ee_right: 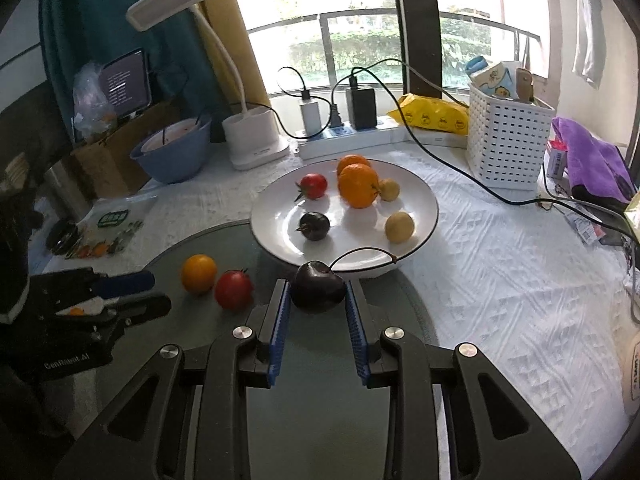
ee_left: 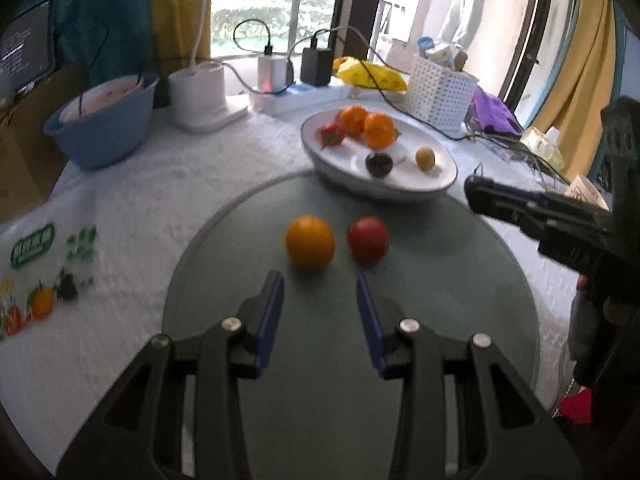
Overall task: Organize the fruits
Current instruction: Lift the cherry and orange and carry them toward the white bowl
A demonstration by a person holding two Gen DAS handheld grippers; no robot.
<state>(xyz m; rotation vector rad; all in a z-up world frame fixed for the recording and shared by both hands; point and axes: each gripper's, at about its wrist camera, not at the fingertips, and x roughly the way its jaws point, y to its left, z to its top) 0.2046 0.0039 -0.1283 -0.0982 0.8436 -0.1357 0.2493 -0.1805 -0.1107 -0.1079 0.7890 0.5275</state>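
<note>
Between the blue pads of the right gripper [ee_right: 318, 290] sits a dark cherry [ee_right: 318, 287], clamped from both sides, with its thin stem curving up toward the rim of the white plate [ee_right: 424, 216]. It is held just in front of the plate's near edge, above the round glass tabletop [ee_right: 320, 408]. On the plate lie two oranges [ee_right: 358, 185], a small red tomato [ee_right: 314, 186], a second dark cherry [ee_right: 315, 226] and two small yellow fruits [ee_right: 399, 227]. On the glass, apart from the plate, a loose orange [ee_left: 310, 243] and a red tomato [ee_left: 368, 239] rest side by side. The left gripper [ee_left: 320, 280] has its fingers spread apart and holds nothing; the loose orange lies just ahead of its fingertips, not touching them.
</note>
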